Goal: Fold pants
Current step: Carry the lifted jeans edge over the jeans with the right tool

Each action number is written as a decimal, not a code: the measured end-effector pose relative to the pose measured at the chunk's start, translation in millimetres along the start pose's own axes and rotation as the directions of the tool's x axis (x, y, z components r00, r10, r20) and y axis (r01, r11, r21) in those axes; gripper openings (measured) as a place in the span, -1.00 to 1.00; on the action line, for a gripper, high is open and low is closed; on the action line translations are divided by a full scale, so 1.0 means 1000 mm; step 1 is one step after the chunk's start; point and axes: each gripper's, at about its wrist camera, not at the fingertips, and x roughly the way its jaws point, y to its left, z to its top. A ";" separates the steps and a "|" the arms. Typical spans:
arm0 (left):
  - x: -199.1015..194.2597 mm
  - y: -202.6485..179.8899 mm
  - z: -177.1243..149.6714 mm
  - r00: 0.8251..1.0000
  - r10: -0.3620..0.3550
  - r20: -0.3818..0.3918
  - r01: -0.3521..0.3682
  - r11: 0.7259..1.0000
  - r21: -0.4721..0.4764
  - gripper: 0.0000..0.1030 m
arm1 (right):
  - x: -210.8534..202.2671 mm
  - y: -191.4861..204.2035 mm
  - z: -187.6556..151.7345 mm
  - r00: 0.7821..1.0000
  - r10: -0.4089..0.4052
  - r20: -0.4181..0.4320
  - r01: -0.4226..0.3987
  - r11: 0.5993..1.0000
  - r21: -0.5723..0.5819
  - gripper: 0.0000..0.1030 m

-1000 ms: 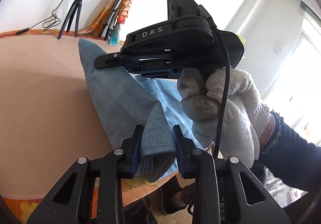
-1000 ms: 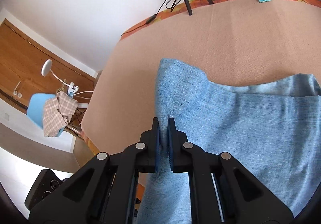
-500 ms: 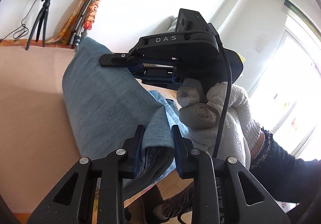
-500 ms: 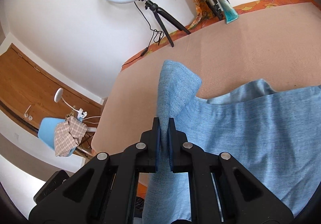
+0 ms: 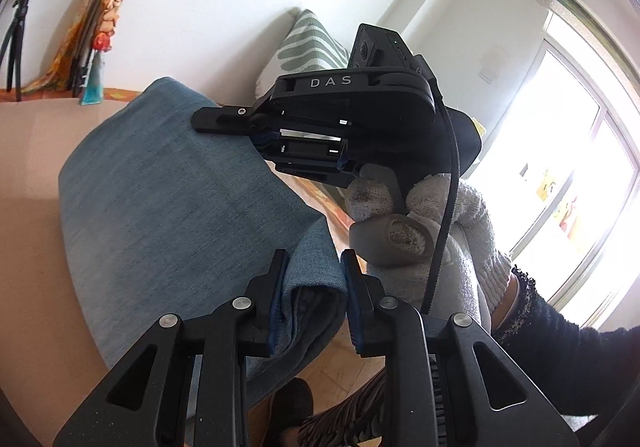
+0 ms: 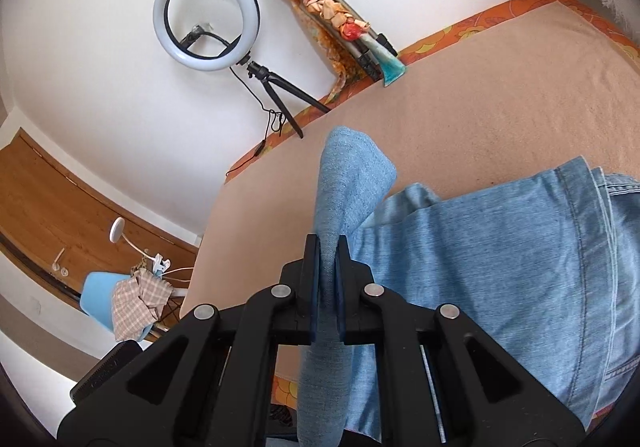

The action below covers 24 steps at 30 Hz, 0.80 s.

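The blue denim pants (image 5: 168, 207) are lifted off the tan bed cover (image 5: 28, 151). My left gripper (image 5: 314, 275) is shut on a folded bunch of the denim at one end. In the left wrist view the right gripper (image 5: 260, 135), held by a white-gloved hand (image 5: 420, 231), pinches the far edge of the same cloth. In the right wrist view my right gripper (image 6: 328, 255) is shut on a raised fold of the pants (image 6: 480, 255), whose hemmed edge lies on the bed cover (image 6: 500, 87) to the right.
A ring light on a tripod (image 6: 206, 17) and a folded stand wrapped in orange cloth (image 6: 340, 19) are by the wall behind the bed. A striped pillow (image 5: 308, 47) is at the bed's far side. A blue chair with checked cloth (image 6: 128, 295) stands on the floor.
Both grippers have risen and tilted upward, carrying the held ends of the pants higher off the bed. The right gripper's fold now stands upright. Both stay shut on the cloth.
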 end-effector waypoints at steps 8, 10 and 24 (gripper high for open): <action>0.039 -0.014 0.014 0.997 -0.061 -0.042 0.063 0.997 0.040 -0.54 | -0.041 -0.031 0.006 0.997 -0.038 0.060 0.037 0.999 0.027 -0.85; 0.048 -0.017 0.016 0.996 -0.075 -0.053 0.077 0.996 0.048 -0.54 | -0.051 -0.040 0.007 0.996 -0.046 0.074 0.043 0.998 0.041 -0.86; 0.119 -0.043 0.020 0.980 -0.120 -0.160 0.135 0.987 0.088 -0.54 | -0.103 -0.108 0.004 0.986 -0.094 0.139 0.074 0.987 0.140 -0.86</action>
